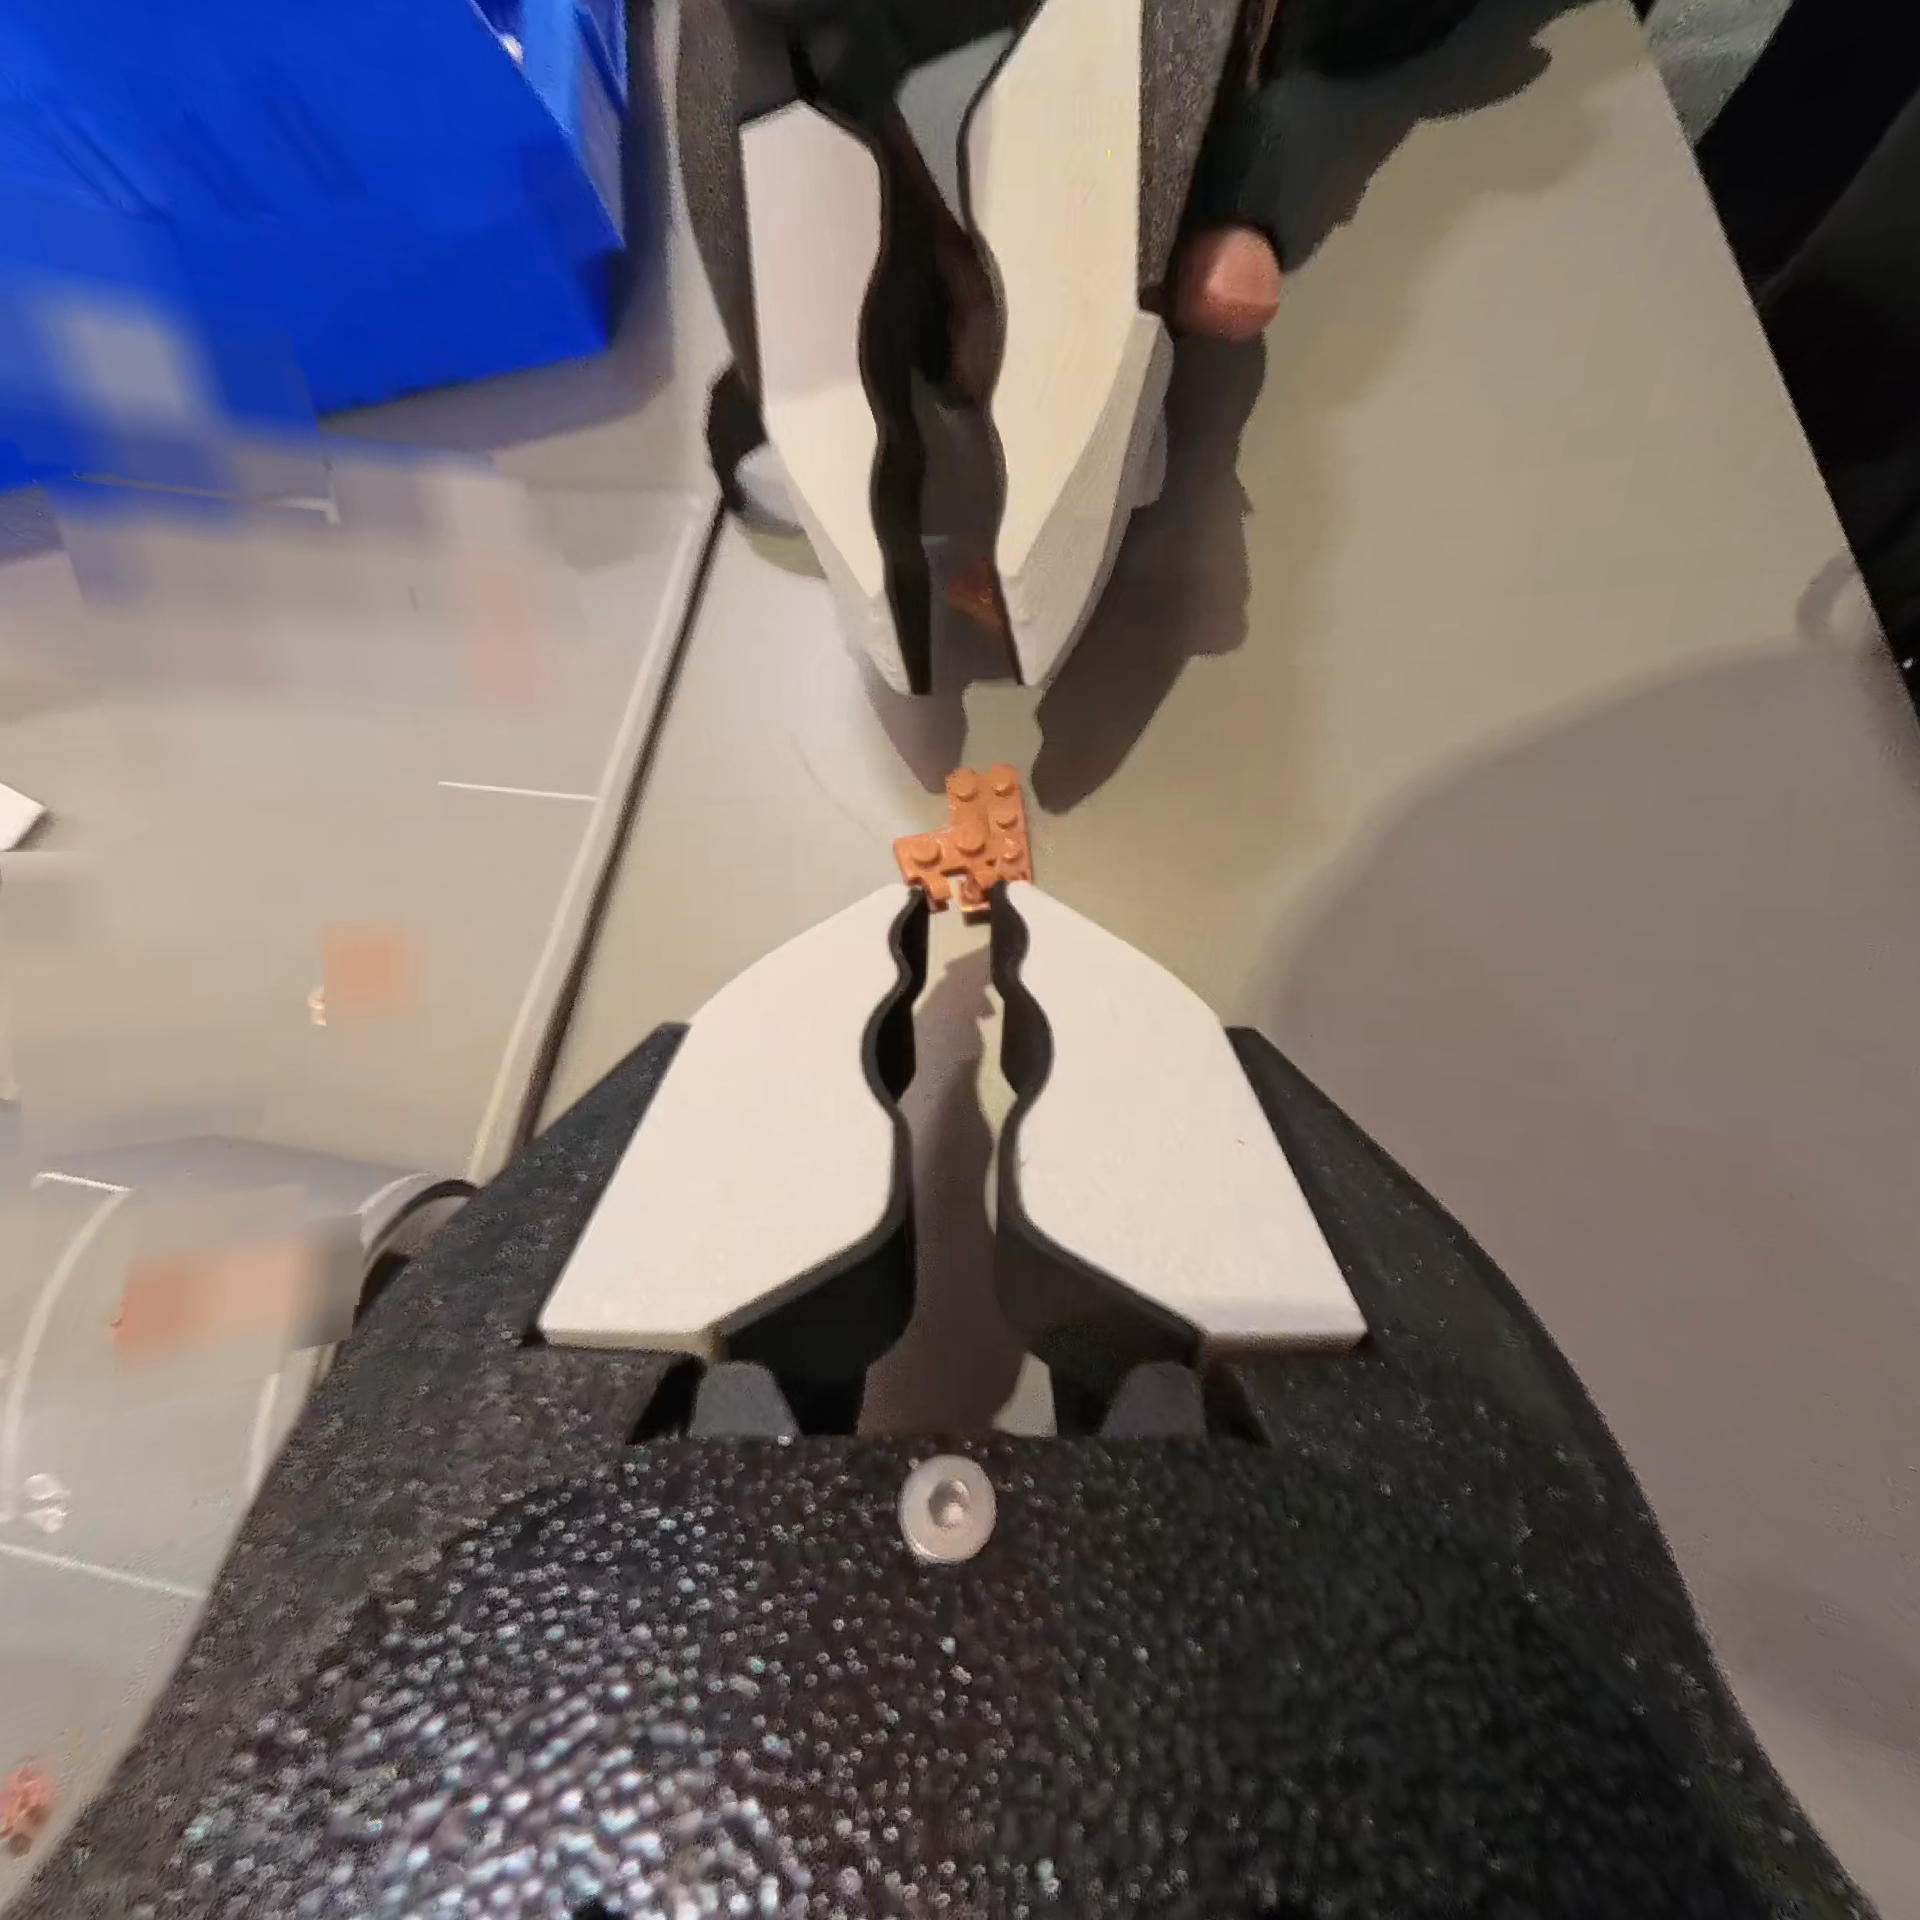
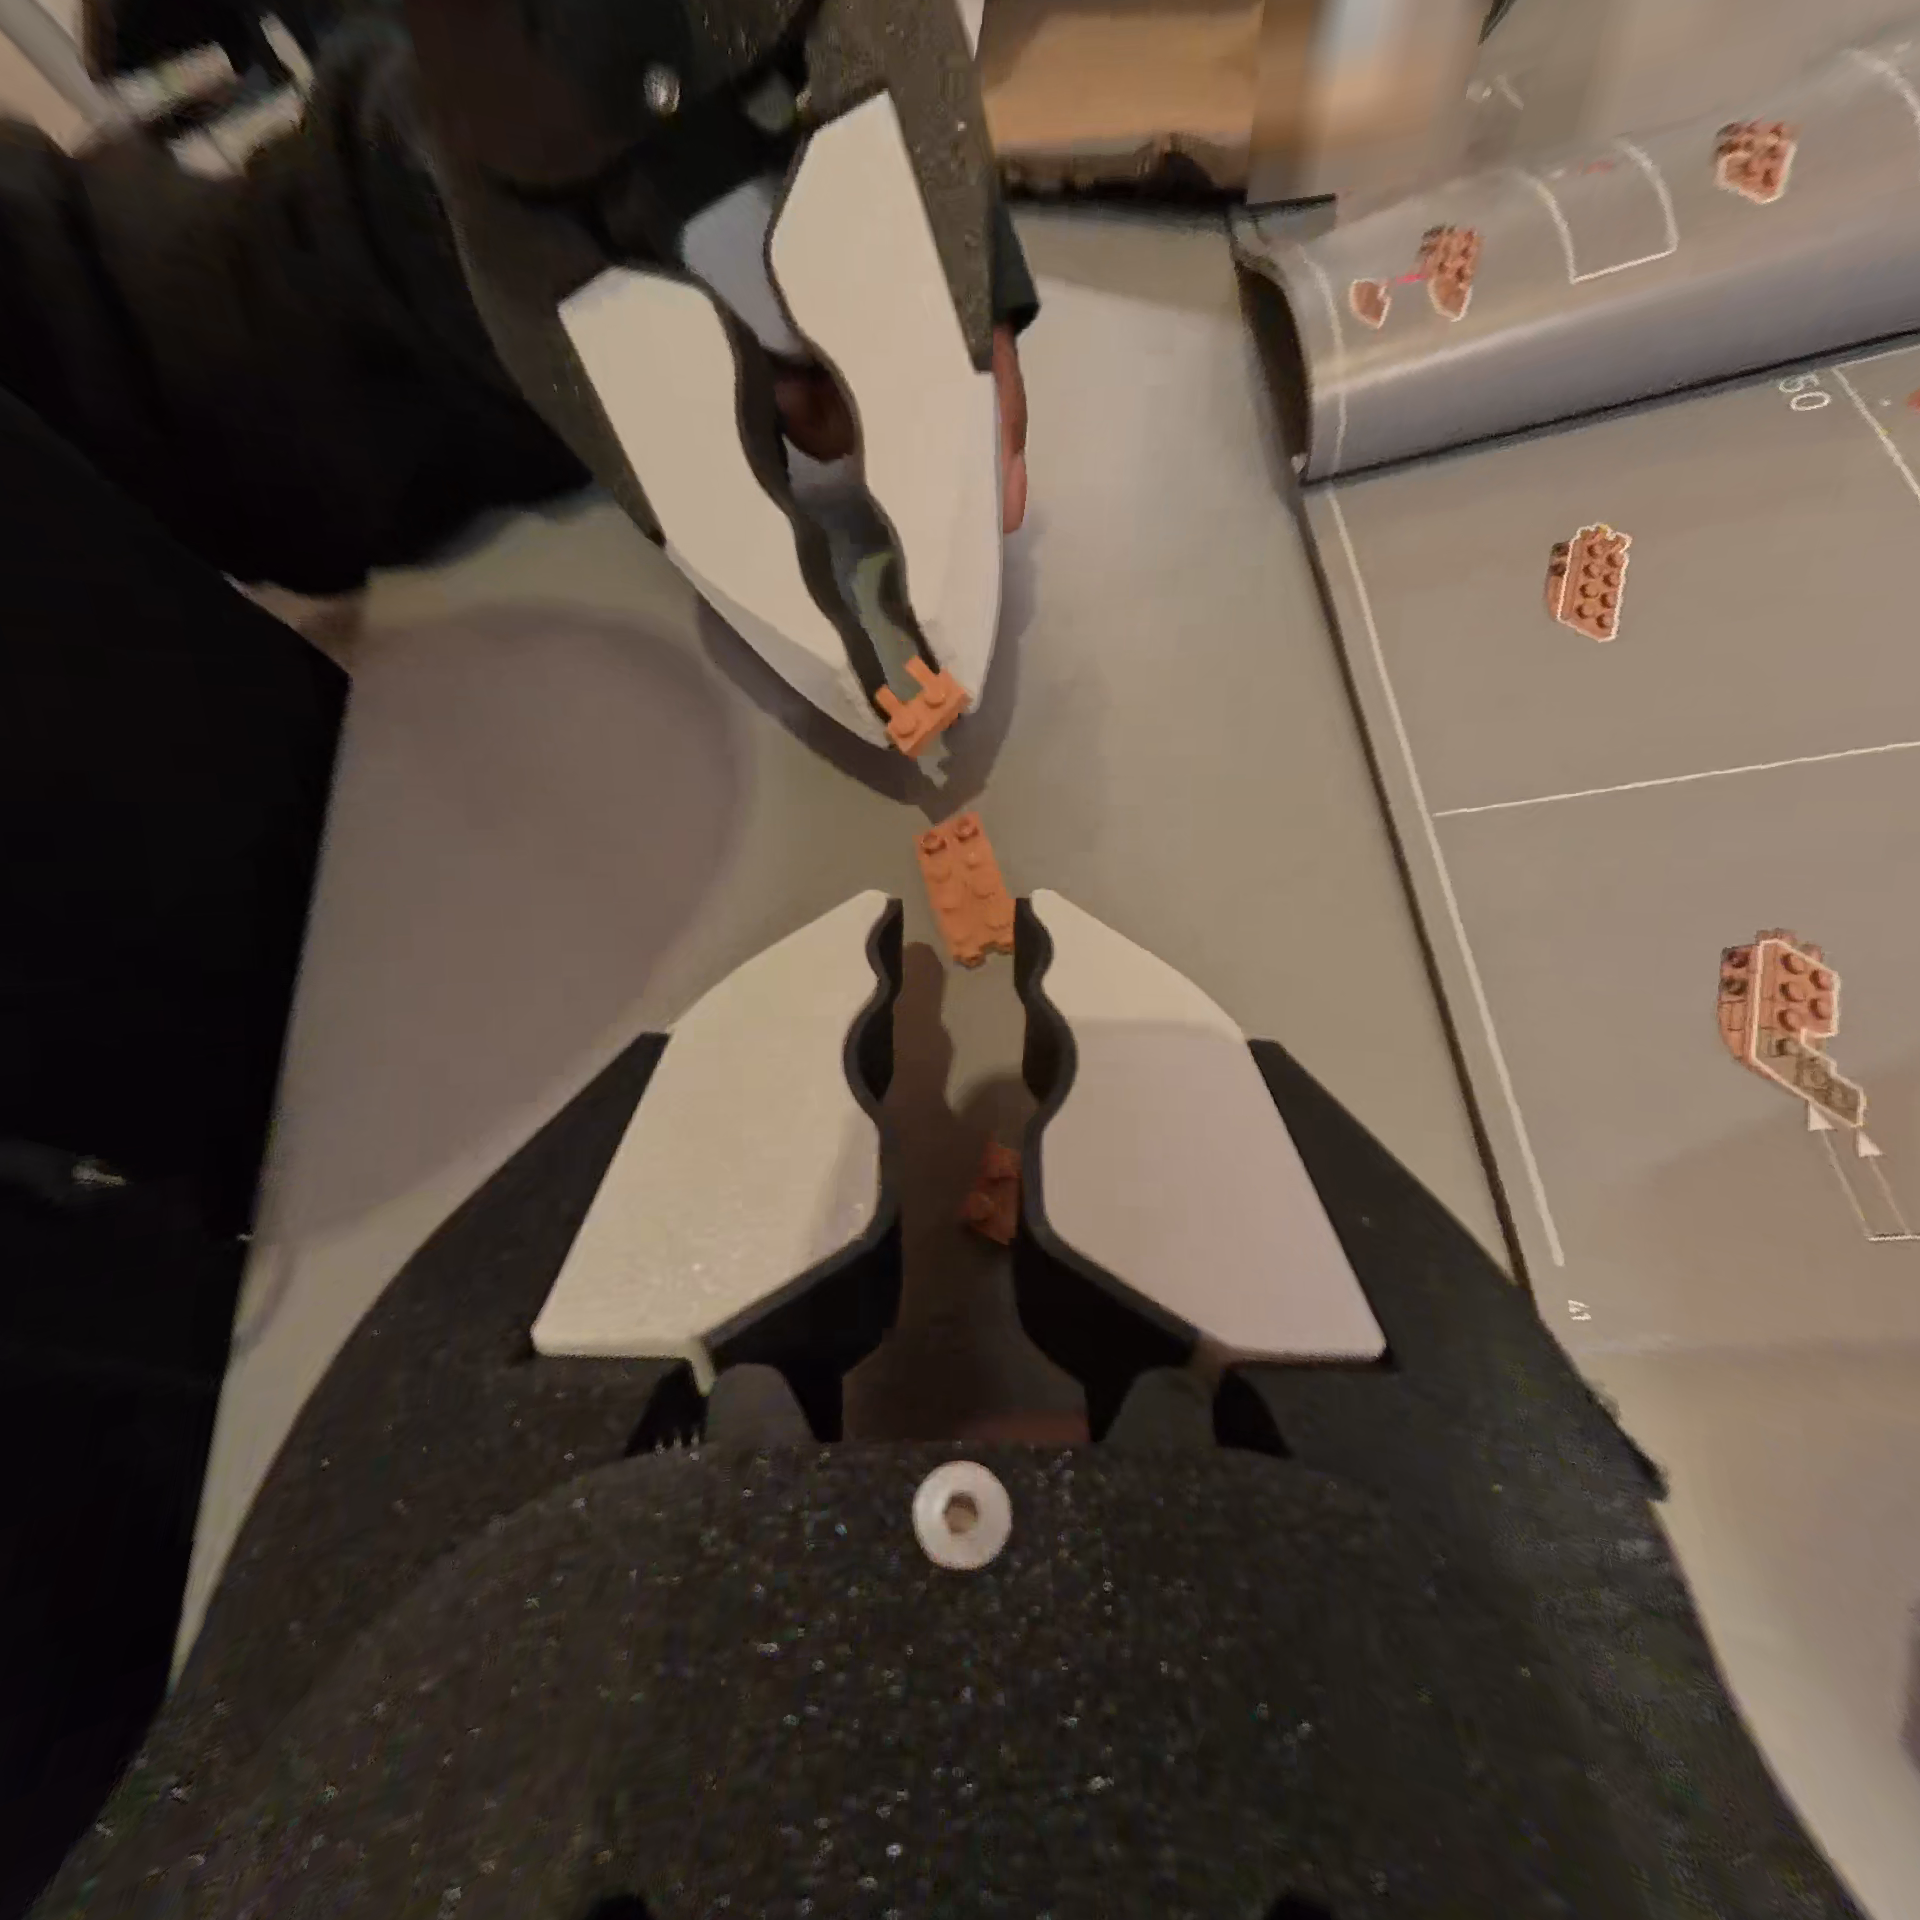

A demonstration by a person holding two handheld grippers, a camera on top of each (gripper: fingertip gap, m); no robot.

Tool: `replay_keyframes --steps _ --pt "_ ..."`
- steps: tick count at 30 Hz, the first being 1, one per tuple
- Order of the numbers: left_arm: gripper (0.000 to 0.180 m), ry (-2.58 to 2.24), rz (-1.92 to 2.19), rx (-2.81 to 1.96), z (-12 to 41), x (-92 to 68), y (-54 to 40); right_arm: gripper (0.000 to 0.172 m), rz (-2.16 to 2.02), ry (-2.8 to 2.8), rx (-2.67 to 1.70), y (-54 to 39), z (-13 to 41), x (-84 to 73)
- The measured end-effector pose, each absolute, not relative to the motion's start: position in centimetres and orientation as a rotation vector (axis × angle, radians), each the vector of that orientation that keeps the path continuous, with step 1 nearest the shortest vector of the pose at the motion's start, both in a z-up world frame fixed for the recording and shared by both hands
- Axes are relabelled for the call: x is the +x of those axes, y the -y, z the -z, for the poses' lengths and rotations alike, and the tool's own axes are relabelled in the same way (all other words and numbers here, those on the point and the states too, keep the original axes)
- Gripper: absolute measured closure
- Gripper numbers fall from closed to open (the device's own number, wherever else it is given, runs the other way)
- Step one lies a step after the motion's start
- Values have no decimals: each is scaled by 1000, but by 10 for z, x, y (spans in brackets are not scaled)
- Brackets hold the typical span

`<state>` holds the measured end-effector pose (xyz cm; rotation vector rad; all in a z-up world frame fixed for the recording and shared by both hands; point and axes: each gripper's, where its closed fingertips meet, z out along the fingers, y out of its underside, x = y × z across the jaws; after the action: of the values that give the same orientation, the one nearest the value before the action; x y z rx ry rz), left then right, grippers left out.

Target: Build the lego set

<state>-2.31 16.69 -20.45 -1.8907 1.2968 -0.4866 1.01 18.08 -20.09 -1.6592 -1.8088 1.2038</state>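
Note:
My left gripper (image 1: 964, 899) is shut on a small orange studded plate with a clip (image 1: 935, 868), held just above the grey table (image 1: 1351, 727). The right wrist view shows the same grasp (image 2: 920, 712). A longer orange studded plate (image 2: 961, 888) lies on the table below my right gripper (image 2: 956, 904). It sits against the right fingertip, with a gap on the other side, so the jaws are open. In the left wrist view that plate (image 1: 992, 816) lies just past the held piece, under the right gripper (image 1: 971, 681). Another small orange piece (image 2: 992, 1195) lies further back between the right fingers.
A grey printed sheet (image 2: 1558, 831) with pictures of orange brick builds covers the table to the right, and its far end is curled up (image 2: 1507, 312). A blue bin (image 1: 260, 208) stands at the far left. A gloved hand (image 1: 1226, 281) holds the right gripper. Some 4 cm of space lies between my two pairs of fingers.

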Motion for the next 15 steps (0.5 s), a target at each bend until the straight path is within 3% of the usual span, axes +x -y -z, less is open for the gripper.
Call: replay_keyframes --steps 15 --pt "169 -1349 540 -1975 223 -20 -158 145 -958 2100 -1507 -179 225 6"
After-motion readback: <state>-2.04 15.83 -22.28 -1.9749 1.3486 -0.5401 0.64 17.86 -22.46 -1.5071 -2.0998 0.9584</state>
